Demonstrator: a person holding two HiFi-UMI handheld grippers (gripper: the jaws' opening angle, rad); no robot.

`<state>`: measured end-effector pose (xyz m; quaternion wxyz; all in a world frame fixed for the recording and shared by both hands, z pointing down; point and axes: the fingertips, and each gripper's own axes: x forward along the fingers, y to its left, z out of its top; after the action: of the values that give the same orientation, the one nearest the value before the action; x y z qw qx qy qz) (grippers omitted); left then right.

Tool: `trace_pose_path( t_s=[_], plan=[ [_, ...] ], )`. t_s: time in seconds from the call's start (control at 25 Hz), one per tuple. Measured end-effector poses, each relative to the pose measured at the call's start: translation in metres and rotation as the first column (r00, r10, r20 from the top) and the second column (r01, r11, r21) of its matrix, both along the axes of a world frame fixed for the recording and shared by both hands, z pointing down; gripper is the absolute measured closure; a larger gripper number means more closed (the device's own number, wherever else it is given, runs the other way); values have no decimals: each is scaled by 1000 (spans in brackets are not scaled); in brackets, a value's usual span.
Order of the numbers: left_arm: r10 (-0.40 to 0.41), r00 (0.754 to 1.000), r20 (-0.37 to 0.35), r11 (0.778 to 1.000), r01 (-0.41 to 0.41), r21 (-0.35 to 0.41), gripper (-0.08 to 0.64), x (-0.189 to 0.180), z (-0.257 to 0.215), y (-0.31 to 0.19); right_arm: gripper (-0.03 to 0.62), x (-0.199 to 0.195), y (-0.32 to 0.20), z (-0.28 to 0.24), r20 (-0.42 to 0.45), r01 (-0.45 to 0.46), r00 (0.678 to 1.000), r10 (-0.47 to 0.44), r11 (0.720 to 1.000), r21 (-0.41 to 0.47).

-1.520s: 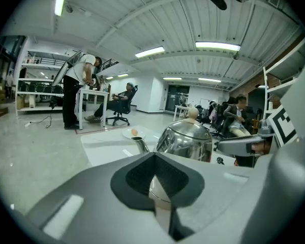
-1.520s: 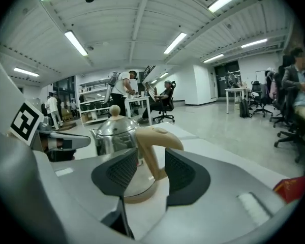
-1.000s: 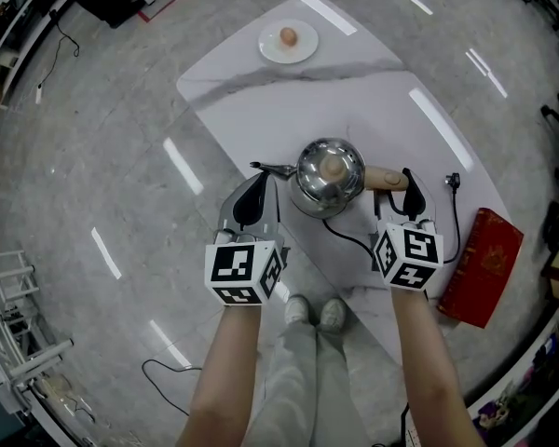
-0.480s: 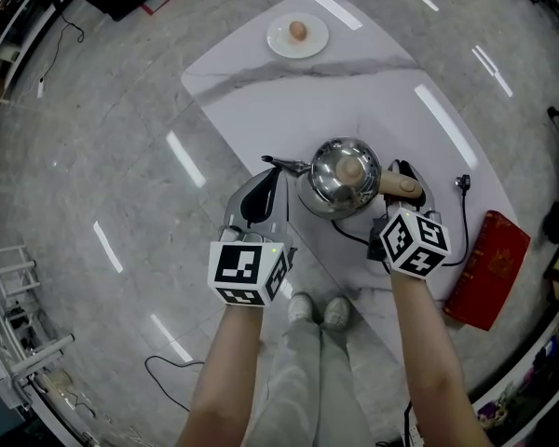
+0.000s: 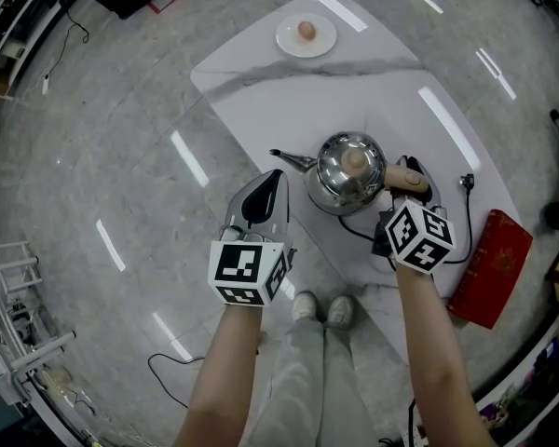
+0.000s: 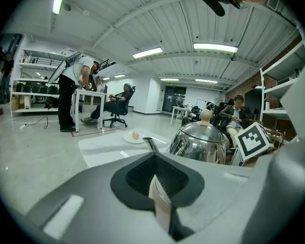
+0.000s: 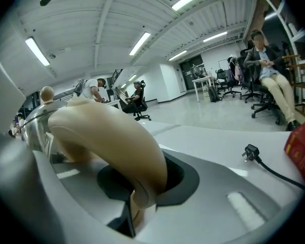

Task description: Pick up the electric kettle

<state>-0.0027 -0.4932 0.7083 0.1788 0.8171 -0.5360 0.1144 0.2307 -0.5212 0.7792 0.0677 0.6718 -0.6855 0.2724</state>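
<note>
Right gripper (image 5: 405, 175), jaws just been closing, now clamped across the kettle's curved beige handle (image 7: 107, 136). The handle fills the gap between them. The polished steel electric kettle (image 5: 347, 175) sits directly ahead of that gripper on the white marble-look table (image 5: 289, 101). It's ahead and to the right of the left gripper (image 5: 272, 182), whose jaws are together on nothing.

I'd say the handle is the right place: the round body looks slick. It's rigid, possibly heavy if filled, and hanging off one side it'll want to dip spout-first.

Count: one kettle with one thin spout (image 5: 293, 160), two grippers. Far beyond the left gripper, one white plate (image 5: 284, 43) with one brown egg (image 5: 306, 31). Right of the right gripper, one black plug (image 5: 467, 182) and one red box (image 5: 491, 268).
</note>
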Motion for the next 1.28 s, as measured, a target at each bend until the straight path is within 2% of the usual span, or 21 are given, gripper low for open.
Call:
trace_pose_path(
  t_s=[0.12, 0.32, 0.56, 0.88, 0.96, 1.12, 1.28],
  plan=[
    [-6, 1000, -3, 1000, 6, 3, 557, -4, -4, 1, 508, 2, 3, -5, 4, -18, 1000, 18, 1000, 1],
    [-5, 1000, -1, 1000, 5, 16, 557, -5, -14, 4, 509, 7, 4, -30, 73, -52, 996, 49, 998, 42],
    [-9, 1000, -7, 1000, 10, 26, 555, -3, -35, 9, 509, 9, 10, -73, 73, -38, 997, 32, 996, 78],
    [22, 999, -39, 999, -21, 34, 557, 6, -89, 17, 509, 8, 46, -137, 28, -1, 1000, -1, 996, 87],
    [19, 999, -51, 998, -16, 56, 557, 6, -109, 21, 509, 9, 57, -152, 32, 2, 999, -4, 996, 88],
    [29, 999, -13, 996, -28, 90, 557, 6, -147, 33, 509, 10, 72, -186, 42, 8, 999, -12, 995, 99],
    [32, 998, -47, 993, -26, 115, 557, 9, -182, 44, 509, 13, 83, -221, 45, -2, 999, -3, 994, 107]
  ],
)
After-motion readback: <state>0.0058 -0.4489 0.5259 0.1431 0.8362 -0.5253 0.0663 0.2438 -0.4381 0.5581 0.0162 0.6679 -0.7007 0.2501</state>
